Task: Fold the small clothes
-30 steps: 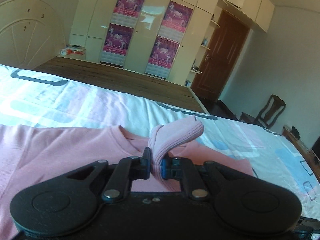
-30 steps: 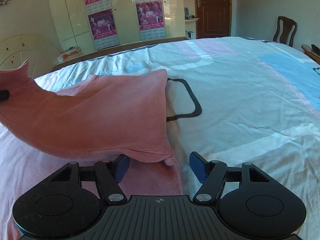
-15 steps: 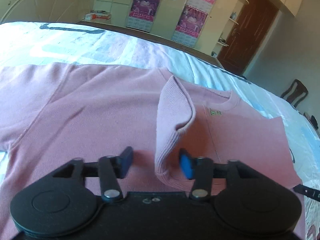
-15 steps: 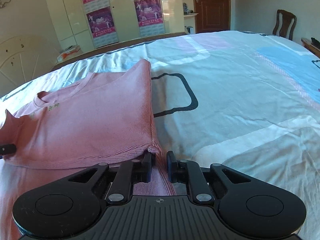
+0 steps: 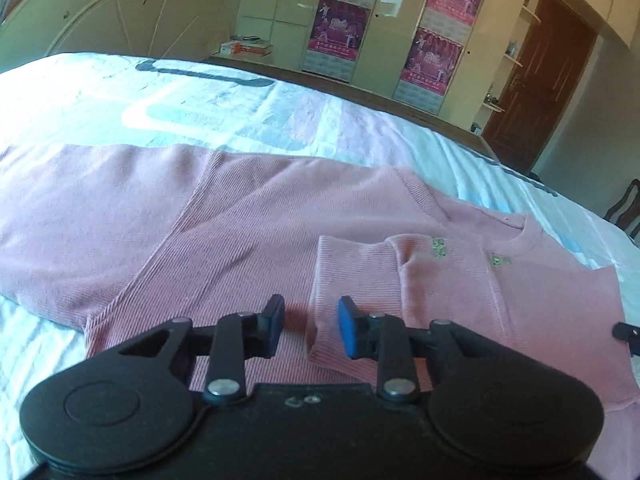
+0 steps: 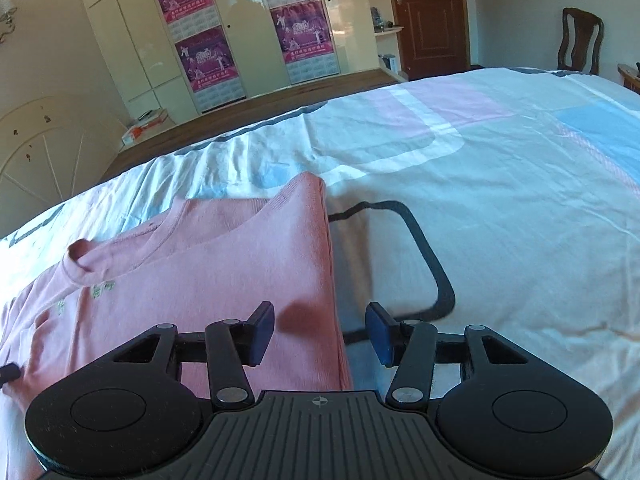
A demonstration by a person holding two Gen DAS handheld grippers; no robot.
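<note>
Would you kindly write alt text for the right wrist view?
The open right gripper straddles the folded edge of a pink sweater lying on a pastel bedsheet, its pads touching nothing. Behind stand a poster-covered wardrobe and a wooden chair.

Posters [image 6: 208, 54] hang on the wardrobe [image 6: 132, 40] beside a brown door [image 6: 430, 16].

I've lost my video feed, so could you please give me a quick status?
Left gripper and right gripper open, holding nothing. Pink sweater flat on bed, one side folded over. Nothing in the way.
</note>
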